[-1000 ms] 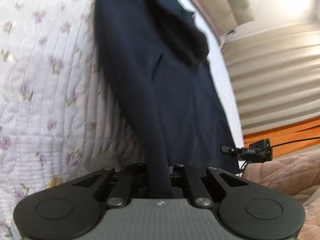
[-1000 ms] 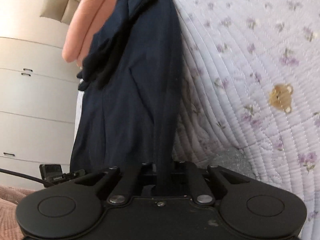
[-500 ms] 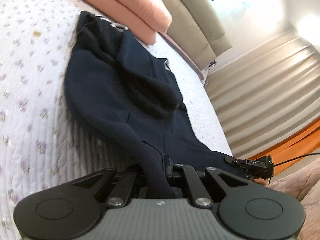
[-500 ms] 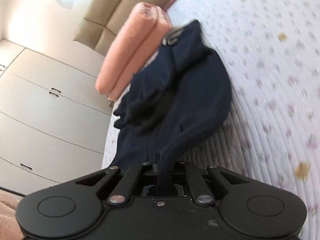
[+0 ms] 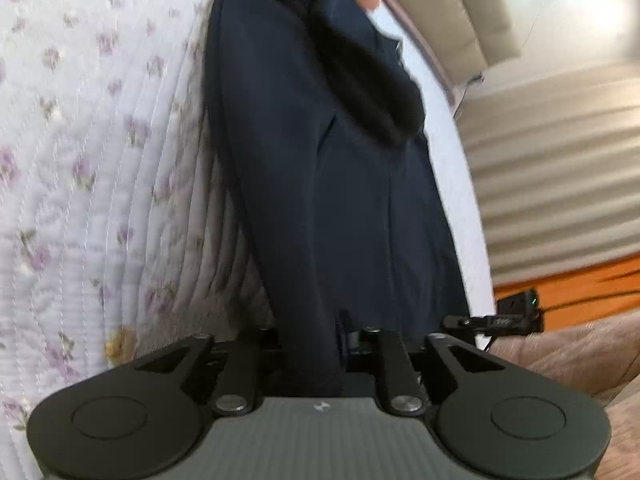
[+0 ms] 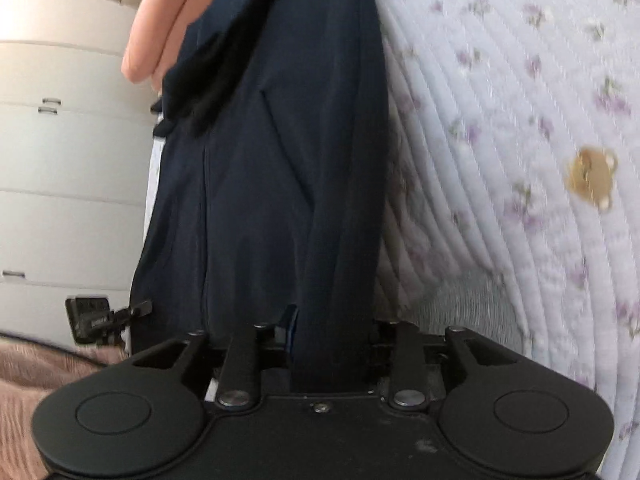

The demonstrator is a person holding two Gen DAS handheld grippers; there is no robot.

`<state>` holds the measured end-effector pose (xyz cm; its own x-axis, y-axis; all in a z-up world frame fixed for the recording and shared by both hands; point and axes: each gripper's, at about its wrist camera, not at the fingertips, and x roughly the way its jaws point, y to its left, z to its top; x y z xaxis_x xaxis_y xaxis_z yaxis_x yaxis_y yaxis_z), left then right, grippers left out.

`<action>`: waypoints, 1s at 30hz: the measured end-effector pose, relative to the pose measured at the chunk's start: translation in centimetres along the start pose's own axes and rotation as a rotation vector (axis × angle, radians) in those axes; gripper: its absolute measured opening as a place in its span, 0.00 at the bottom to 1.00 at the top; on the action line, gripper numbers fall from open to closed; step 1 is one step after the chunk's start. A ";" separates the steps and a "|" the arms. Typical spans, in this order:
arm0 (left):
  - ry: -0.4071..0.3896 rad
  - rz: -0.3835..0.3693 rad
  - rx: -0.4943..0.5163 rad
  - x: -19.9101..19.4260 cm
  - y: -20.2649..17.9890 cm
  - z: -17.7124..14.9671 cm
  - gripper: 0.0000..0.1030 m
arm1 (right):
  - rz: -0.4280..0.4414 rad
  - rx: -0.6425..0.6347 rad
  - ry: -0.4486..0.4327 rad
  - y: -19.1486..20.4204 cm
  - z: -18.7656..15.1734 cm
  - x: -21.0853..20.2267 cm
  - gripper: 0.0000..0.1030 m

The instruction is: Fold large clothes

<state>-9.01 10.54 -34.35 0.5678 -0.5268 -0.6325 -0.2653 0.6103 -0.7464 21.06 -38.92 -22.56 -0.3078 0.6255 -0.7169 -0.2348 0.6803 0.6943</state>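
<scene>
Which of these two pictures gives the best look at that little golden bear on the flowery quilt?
The right wrist view. There the golden bear sits in the open on the quilt, to the right of the navy garment, with its head and round ears readable. The left wrist view shows only a blurred yellowish patch low on the quilt, just above the gripper's body.

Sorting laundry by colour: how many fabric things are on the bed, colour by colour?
Navy garment: 1
Pink pillow: 1
White floral quilt: 1
Total: 3
</scene>
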 end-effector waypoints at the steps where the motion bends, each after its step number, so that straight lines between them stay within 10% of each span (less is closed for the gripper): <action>1: 0.007 0.017 0.015 0.2 -0.1 -0.1 0.22 | -0.002 -0.012 0.028 0.1 -0.3 0.2 0.27; 5: -0.019 0.005 0.054 0.1 -1.1 -0.1 0.06 | -0.024 -0.040 -0.060 1.5 -1.6 -1.1 0.14; 12: -0.257 -0.104 0.079 -4.4 -3.1 2.5 0.05 | 0.145 -0.055 -0.327 3.7 -0.6 -6.6 0.13; 21: -0.387 -0.223 0.076 -5.6 -8.4 12.6 0.05 | 0.254 -0.079 -0.518 9.3 9.5 -10.4 0.14; 30: -0.484 -0.191 -0.093 -1.7 -4.7 25.7 0.05 | 0.158 -0.099 -0.569 12.7 23.7 -6.1 0.14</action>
<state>11.33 23.79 -24.44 0.9019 -0.2768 -0.3315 -0.1770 0.4634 -0.8683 41.86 -25.09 -10.84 0.1899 0.8413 -0.5061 -0.3197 0.5404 0.7783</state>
